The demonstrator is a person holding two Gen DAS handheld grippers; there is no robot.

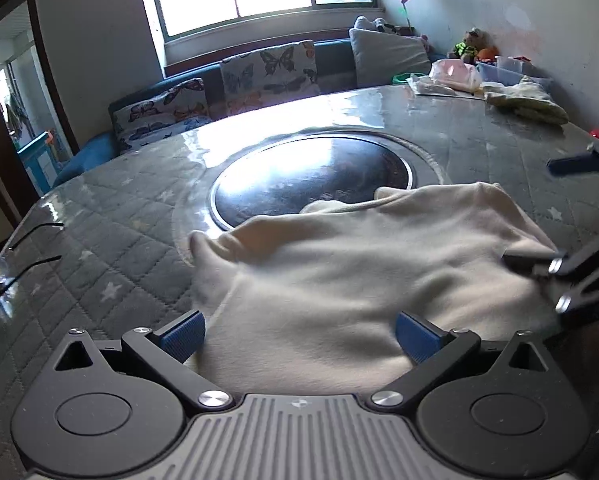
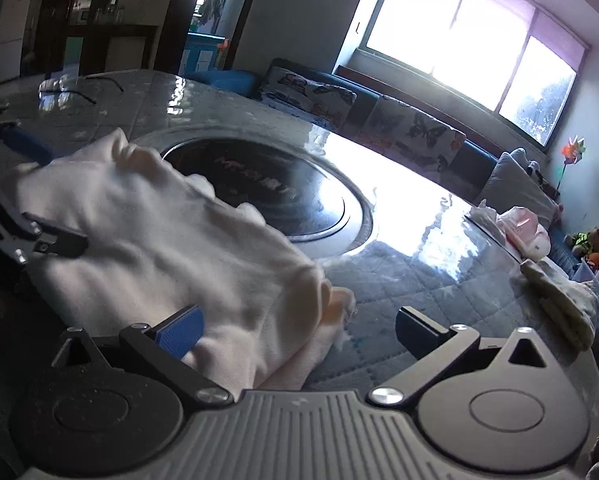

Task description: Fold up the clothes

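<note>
Seemingly midway, the cream garment (image 1: 339,272) lies bunched on the quilted table (image 1: 111,240), near the dark round plate; left gripper (image 1: 299,336) and right gripper (image 2: 299,332) both gape, holding nothing, so folds remain.

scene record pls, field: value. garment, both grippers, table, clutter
garment: cream garment, rumpled, partly over the dark round inset
left gripper: open, garment between its fingers
right gripper: open, at the garment's edge
table: grey quilted cover with stars, glossy
clutter: yellowish folded cloth and glasses at opposite edges of the table
</note>
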